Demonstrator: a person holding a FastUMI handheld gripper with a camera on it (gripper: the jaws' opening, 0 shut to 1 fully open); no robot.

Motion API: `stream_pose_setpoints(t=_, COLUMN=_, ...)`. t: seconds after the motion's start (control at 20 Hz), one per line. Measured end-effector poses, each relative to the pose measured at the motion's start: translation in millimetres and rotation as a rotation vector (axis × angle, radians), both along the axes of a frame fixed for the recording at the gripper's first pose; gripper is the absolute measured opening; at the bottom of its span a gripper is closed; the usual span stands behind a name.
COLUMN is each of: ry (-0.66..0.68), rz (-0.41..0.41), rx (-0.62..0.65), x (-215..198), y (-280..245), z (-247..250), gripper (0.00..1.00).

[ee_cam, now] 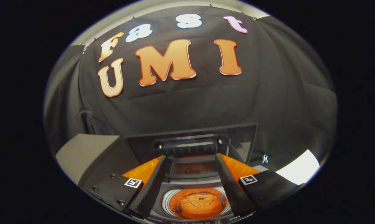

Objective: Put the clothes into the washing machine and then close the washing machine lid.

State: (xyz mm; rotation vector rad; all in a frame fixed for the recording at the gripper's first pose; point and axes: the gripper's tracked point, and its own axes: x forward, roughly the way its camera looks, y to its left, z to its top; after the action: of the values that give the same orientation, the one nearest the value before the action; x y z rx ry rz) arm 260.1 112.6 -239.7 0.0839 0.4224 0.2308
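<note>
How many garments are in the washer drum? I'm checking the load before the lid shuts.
1: an orange garment lies in the washing machine drum, between the open gripper's fingers. Others may be hidden beneath.

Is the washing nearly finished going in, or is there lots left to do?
The orange clothes already sit inside the washing machine drum, so that part looks done. Now the tongs reach to the handle of the raised lid, fingers on either side of it. Still left: bringing the lid down to close it.
</note>
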Motion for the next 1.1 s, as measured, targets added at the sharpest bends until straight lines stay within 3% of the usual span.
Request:
stream_pose_setpoints(t=0.15, ry=-0.048, rz=0.003, rx=0.022, x=31, y=7, z=35, gripper=0.99)
stream_pose_setpoints(t=0.35, ry=-0.045, rz=-0.015, rx=-0.006, x=82, y=7, z=39, gripper=0.99)
stream_pose_setpoints(t=0.65, ry=0.003, rz=-0.008, rx=-0.060, x=135, y=16, z=16, gripper=0.99)
stream_pose_setpoints(t=1.1, ry=0.099, rz=-0.035, rx=-0.099, x=170, y=11, z=-30, gripper=0.99)
